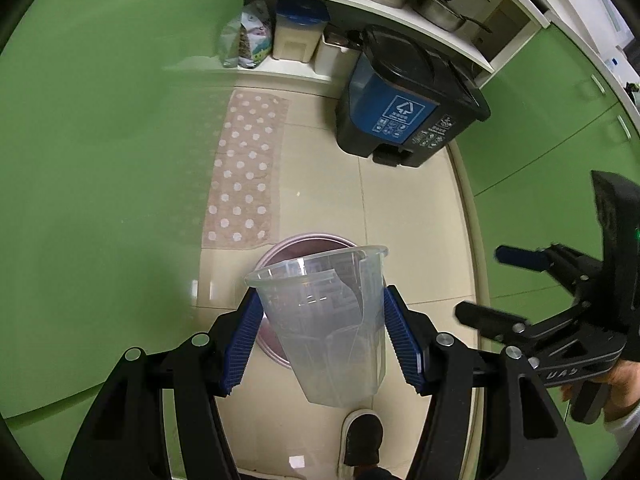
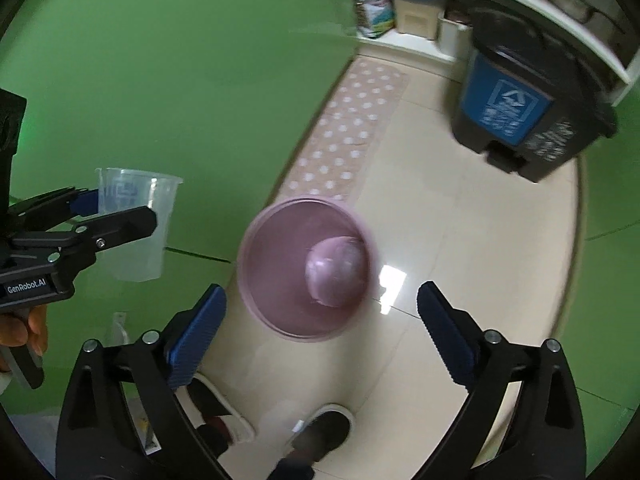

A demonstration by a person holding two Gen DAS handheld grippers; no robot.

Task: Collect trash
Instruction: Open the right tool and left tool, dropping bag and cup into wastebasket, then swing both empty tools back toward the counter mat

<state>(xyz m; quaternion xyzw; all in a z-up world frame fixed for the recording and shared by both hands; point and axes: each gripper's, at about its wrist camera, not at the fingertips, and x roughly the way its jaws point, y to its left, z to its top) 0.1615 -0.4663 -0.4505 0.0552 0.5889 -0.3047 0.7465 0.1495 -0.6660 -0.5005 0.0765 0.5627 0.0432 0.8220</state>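
Observation:
My left gripper is shut on a clear plastic cup and holds it upright in the air, above and in front of a pink round waste bin on the floor. The cup also shows in the right wrist view, left of the pink bin, which stands open and looks empty. My right gripper is open and empty above the bin's near rim. It also shows at the right of the left wrist view.
A black and blue pedal bin with its lid down stands at the far right by a low white shelf with containers. A pink dotted mat lies on the tiled floor. Green cabinet fronts flank both sides. My shoes are below.

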